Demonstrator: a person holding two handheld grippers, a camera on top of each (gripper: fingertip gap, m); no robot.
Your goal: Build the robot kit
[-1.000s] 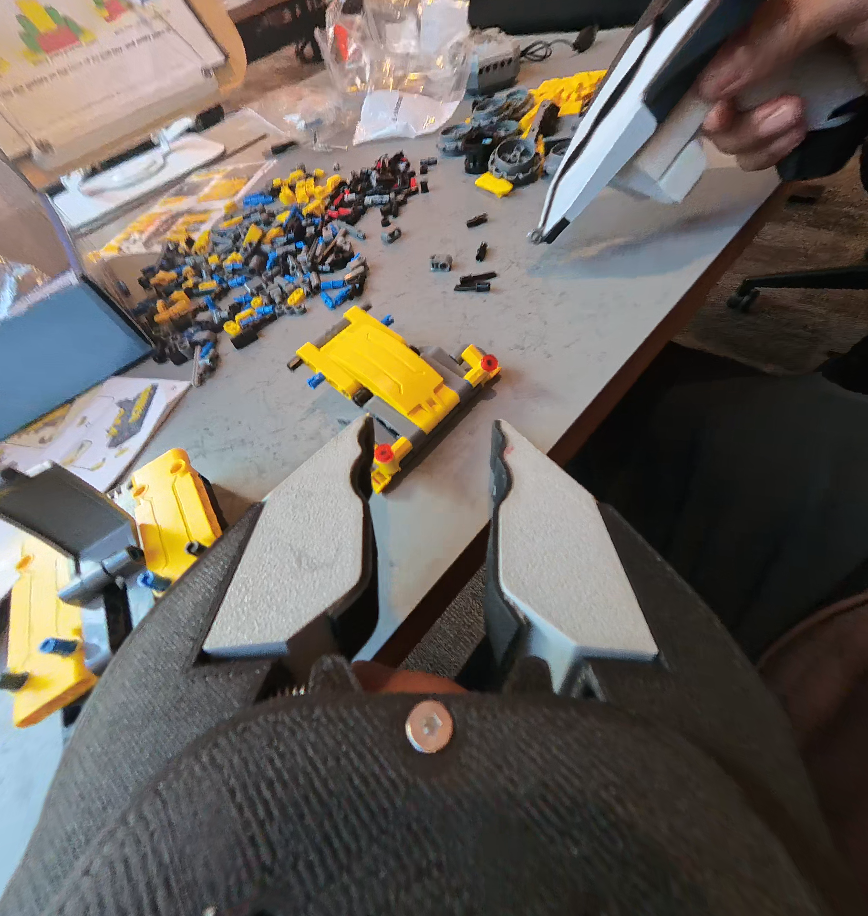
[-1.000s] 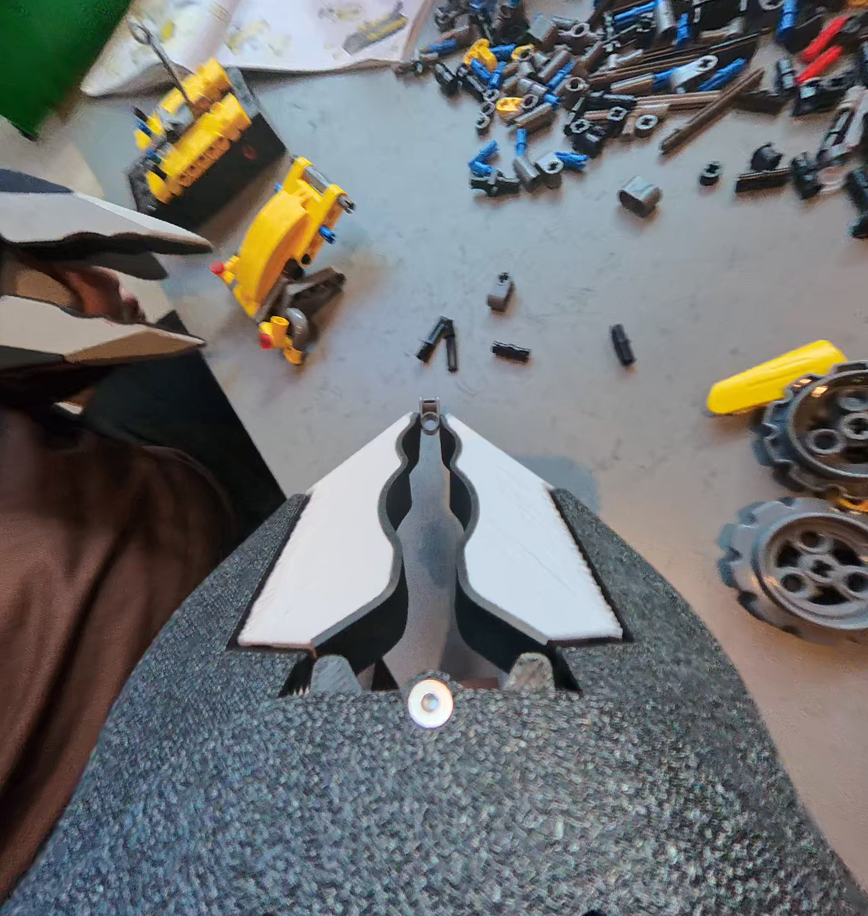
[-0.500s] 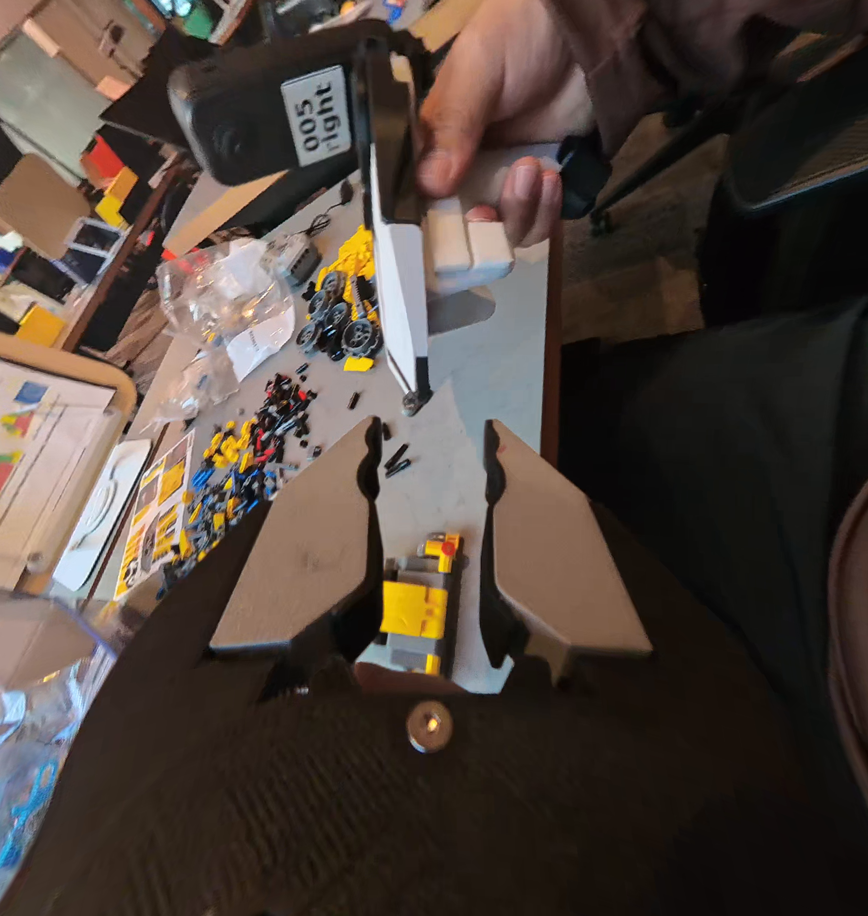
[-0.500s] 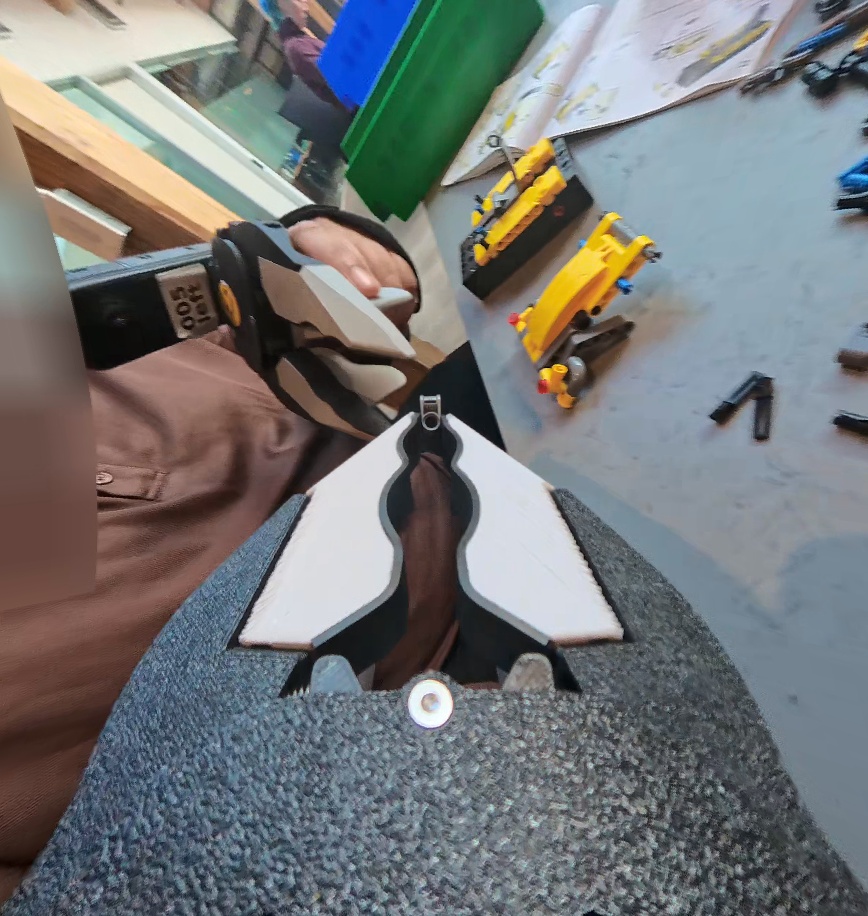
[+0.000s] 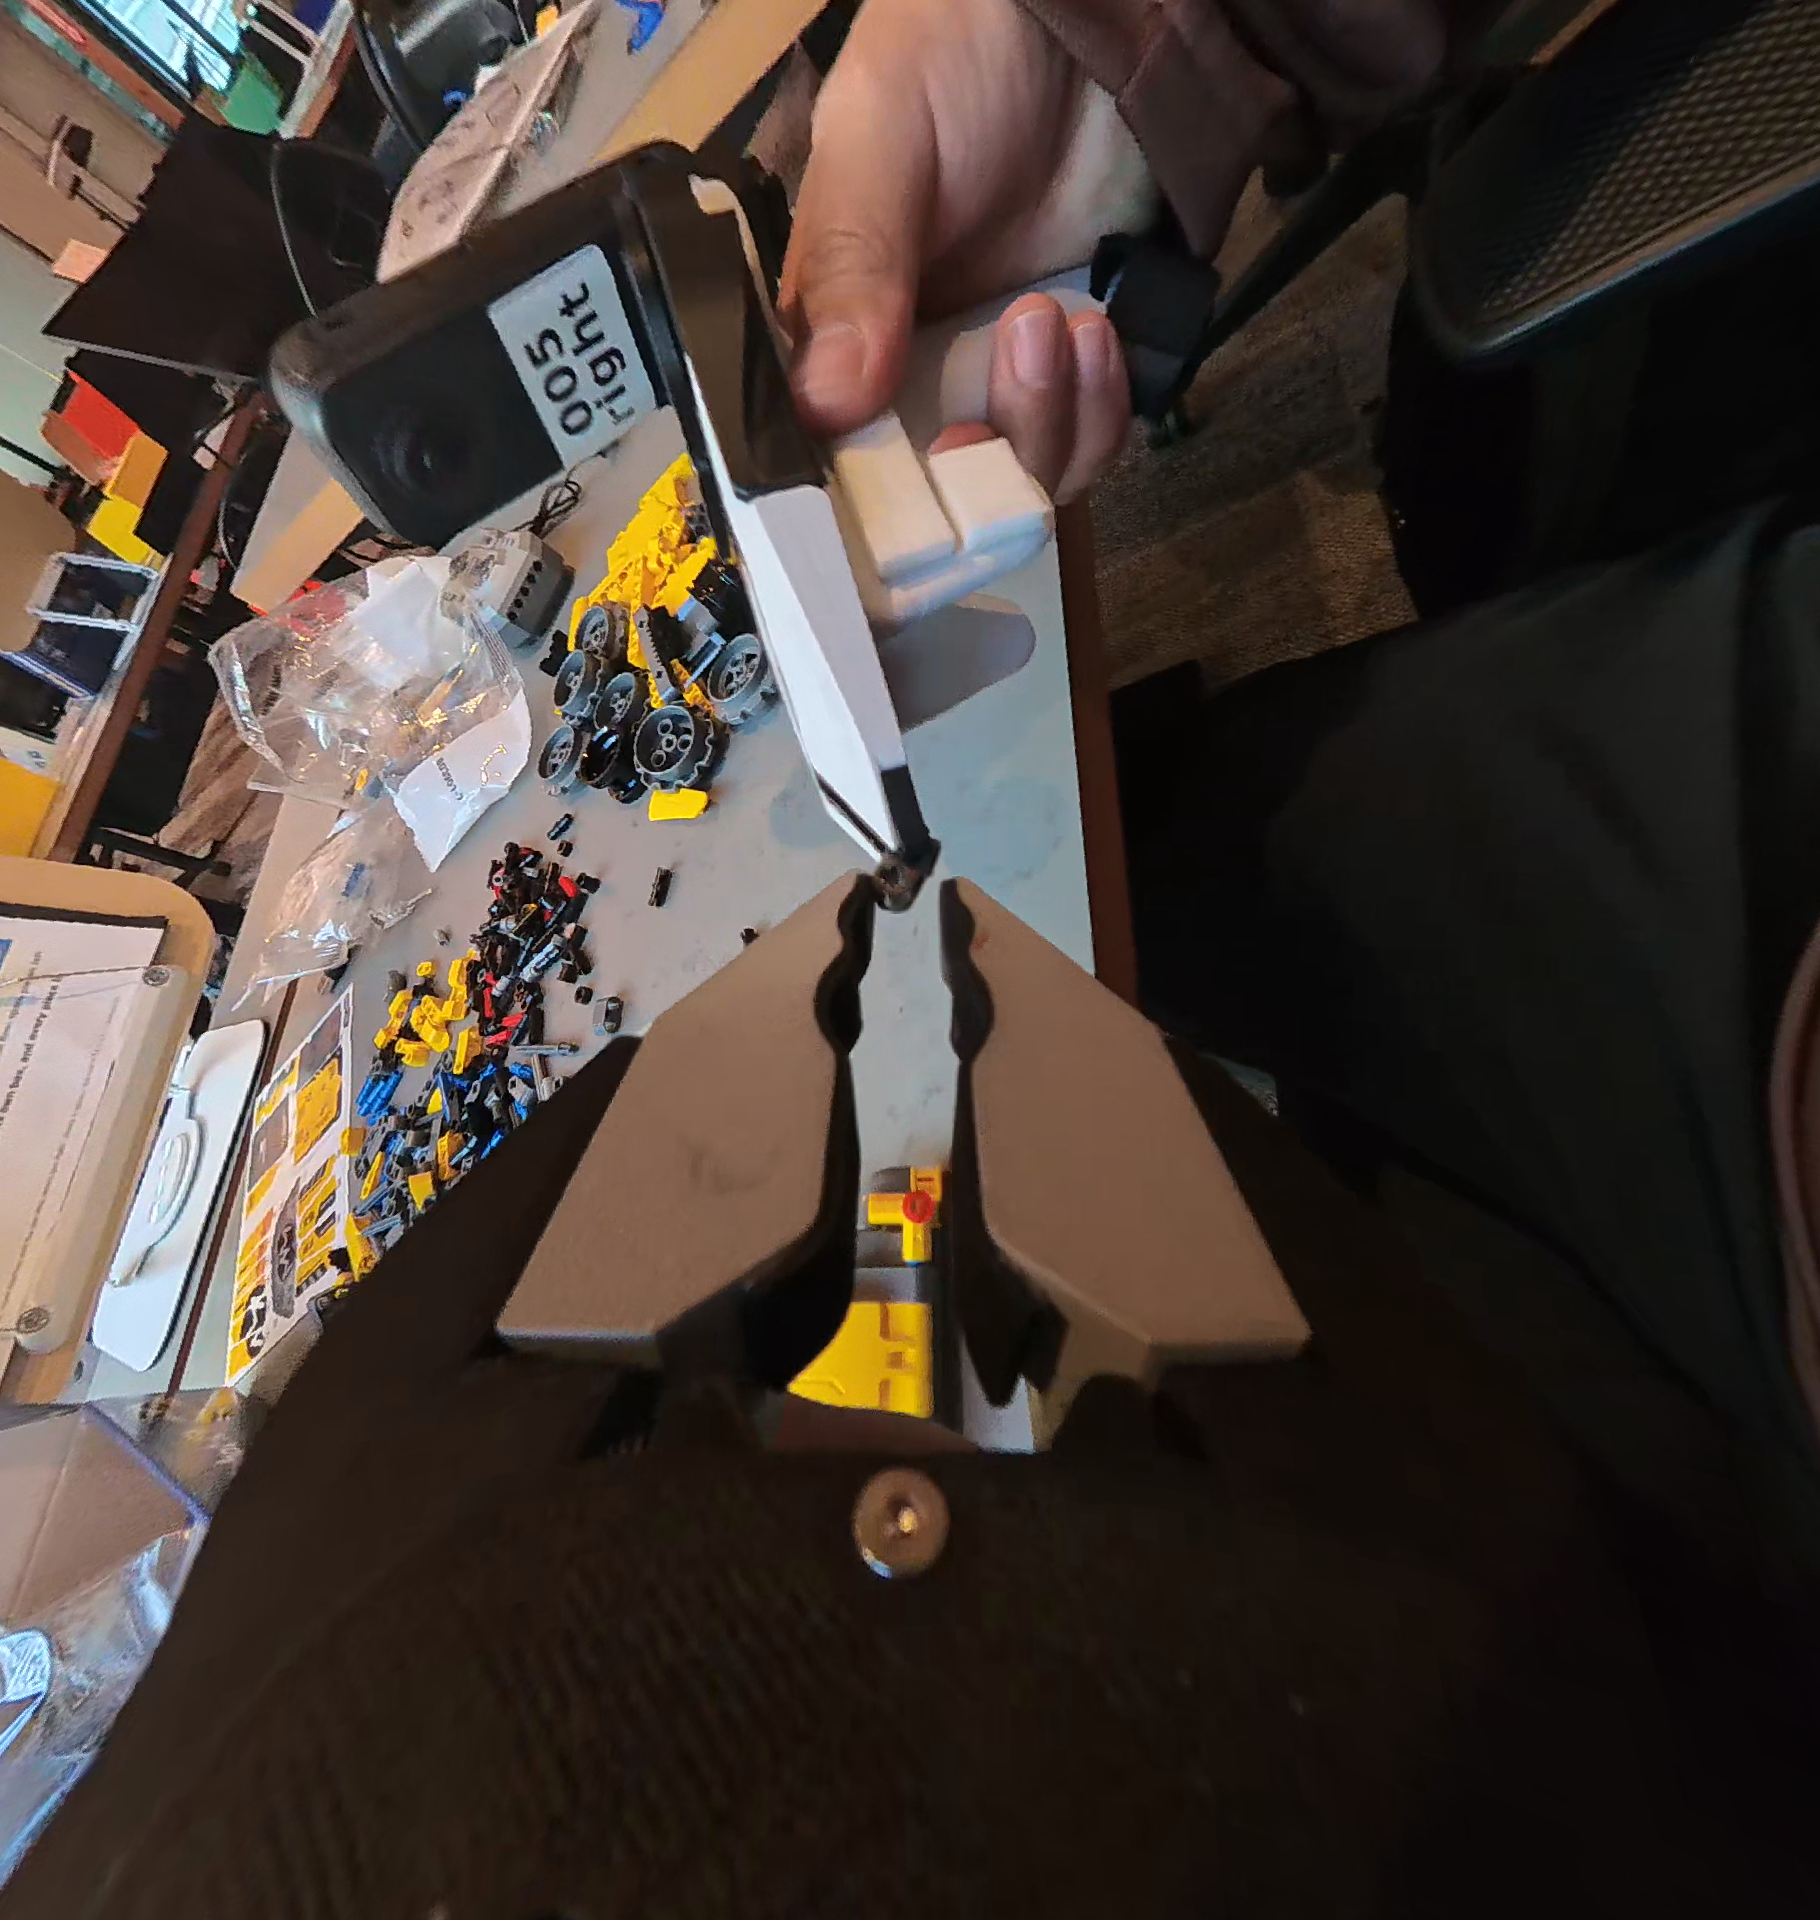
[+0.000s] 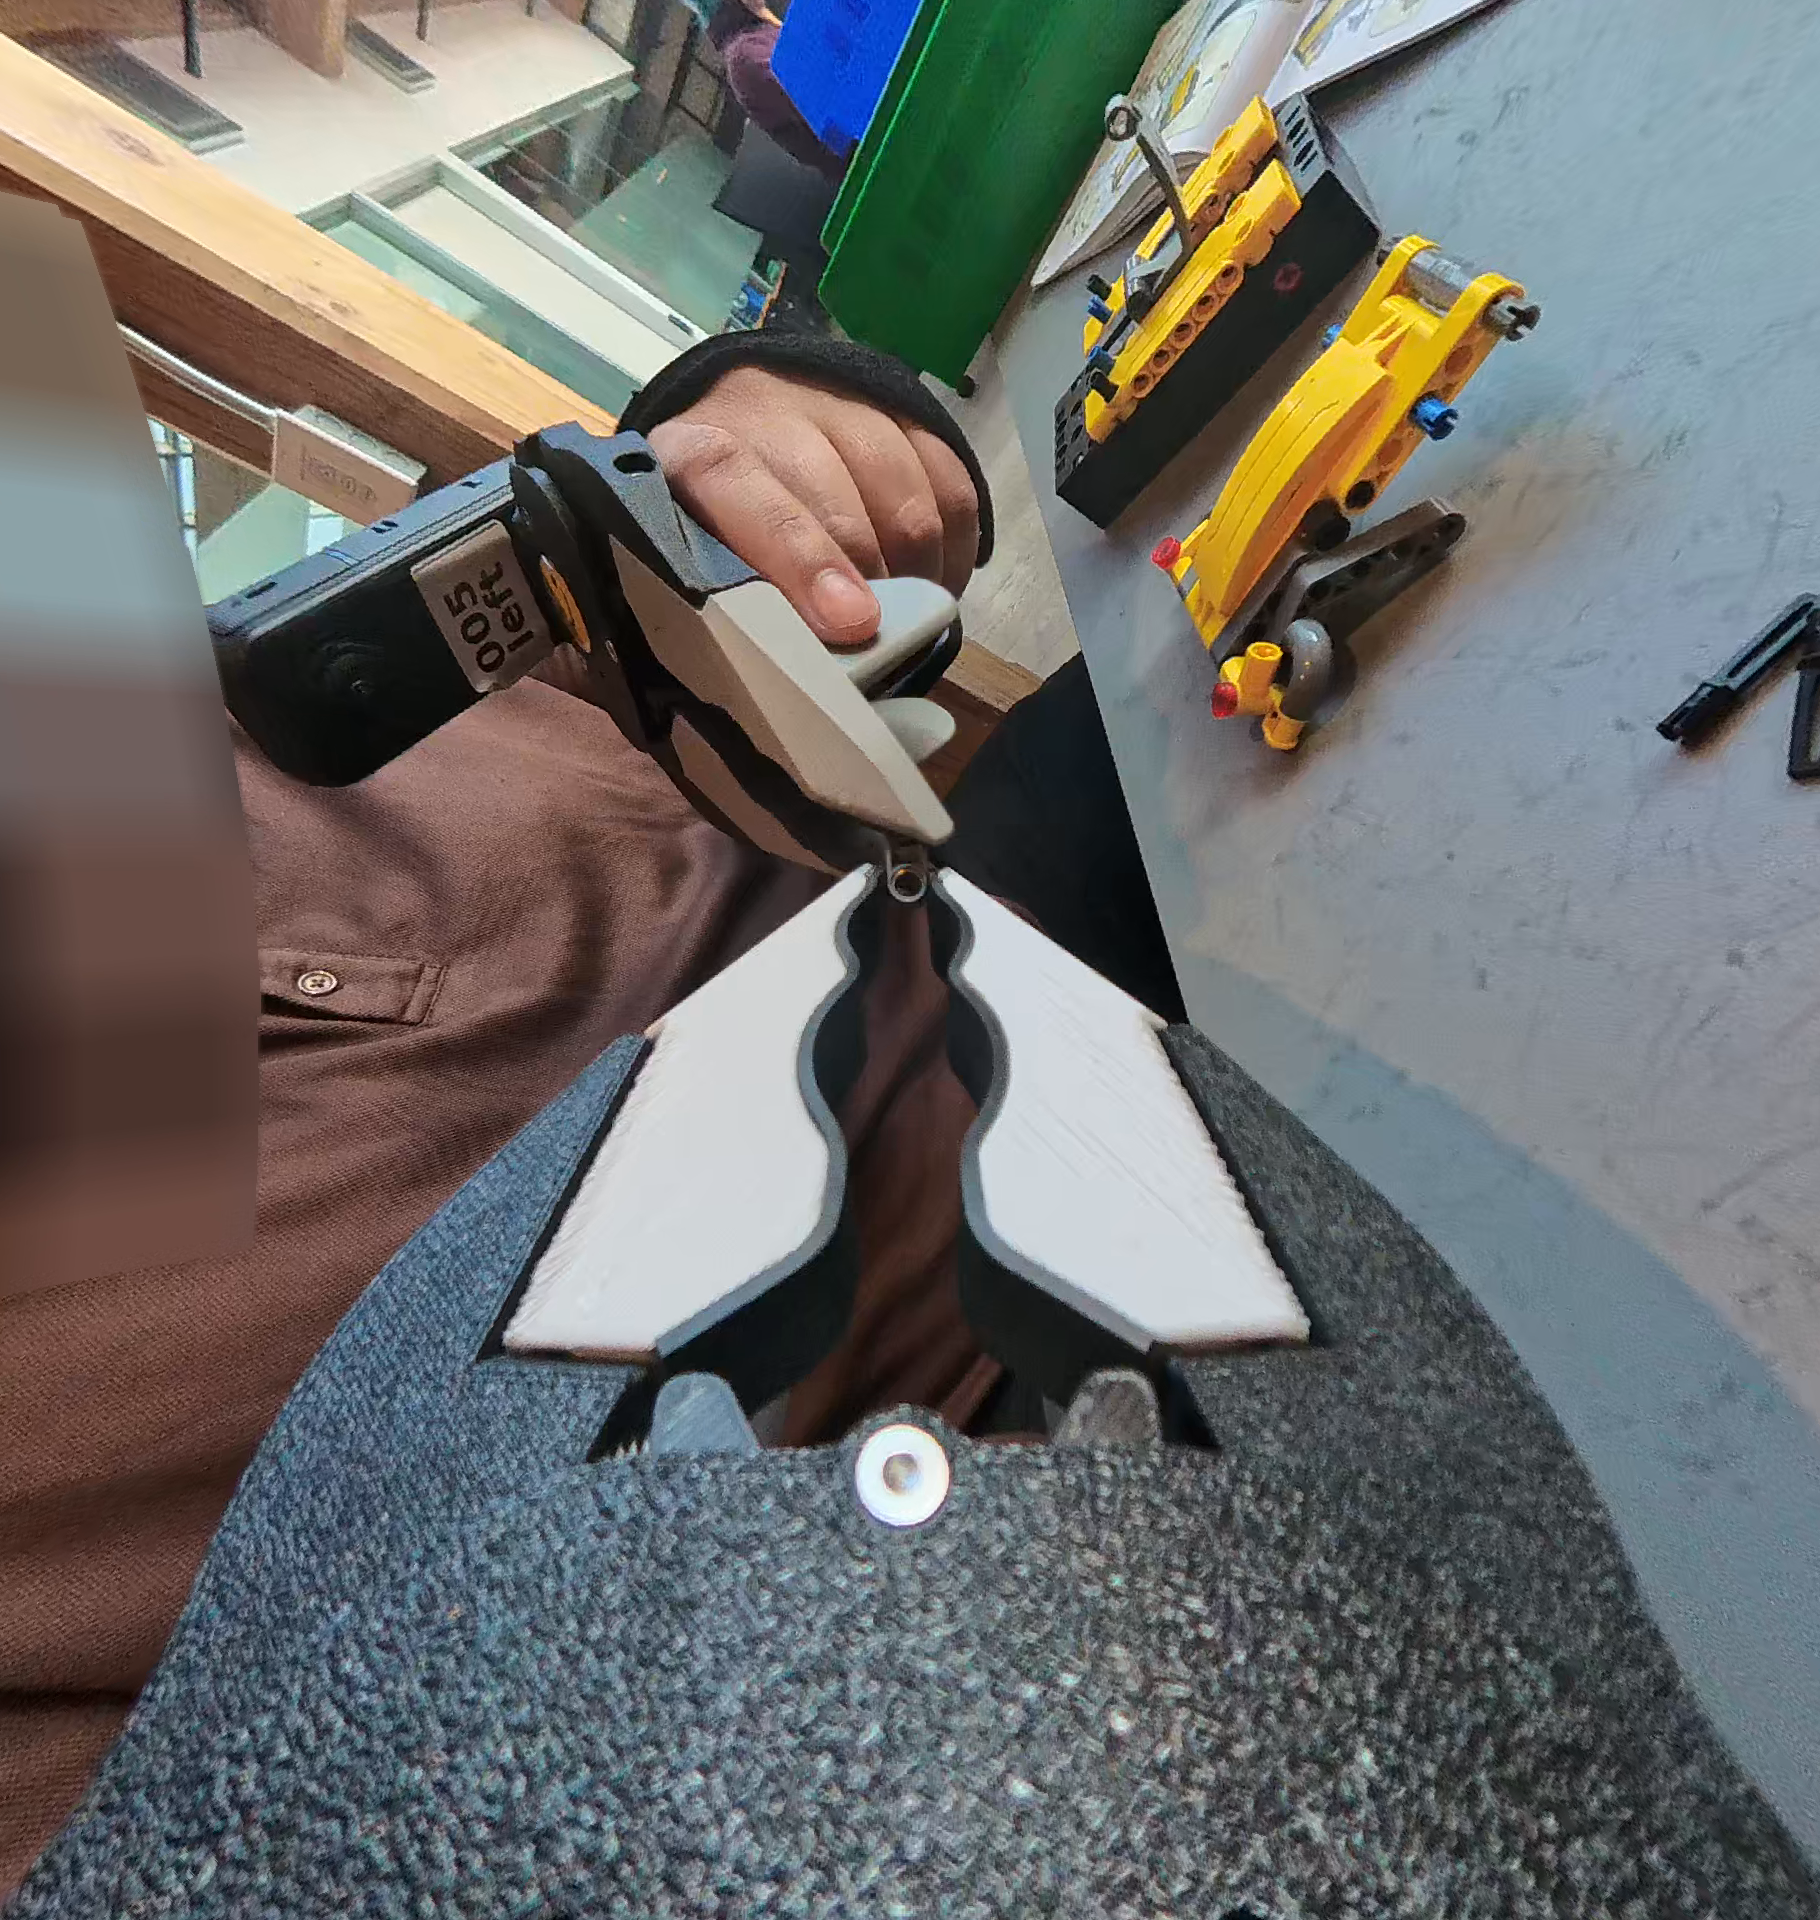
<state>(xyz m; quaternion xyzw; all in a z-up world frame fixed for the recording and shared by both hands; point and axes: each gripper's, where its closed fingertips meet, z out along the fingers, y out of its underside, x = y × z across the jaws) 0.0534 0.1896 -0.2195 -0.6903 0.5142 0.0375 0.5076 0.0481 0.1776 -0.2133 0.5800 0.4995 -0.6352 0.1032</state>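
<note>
My right gripper [image 6: 906, 885] is shut on a small grey connector piece [image 6: 906, 883] at its very tips and holds it in the air off the table's edge. In the left wrist view the right gripper [image 5: 906, 854] comes down from above and the piece [image 5: 898, 885] sits between my left gripper's tips. My left gripper [image 5: 908, 896] is open by a narrow gap around the piece. I cannot tell whether it touches it. The left gripper [image 6: 911, 828] shows tip to tip with the right. A yellow and grey brick model [image 5: 901, 1340] lies on the table below.
The grey table [image 5: 989, 790] holds a pile of small parts [image 5: 490, 997], black wheels [image 5: 657, 707], plastic bags [image 5: 366, 665] and a booklet [image 5: 293, 1174]. The yellow model [image 6: 1332, 457], a black and yellow block [image 6: 1218, 260] and black pins [image 6: 1779, 675] lie near the edge. My left and right fingertips are right by each other.
Both grippers rose from the table and swung toward each other. The right brought its small piece to the left's tips. The left jaws narrowed around it.
</note>
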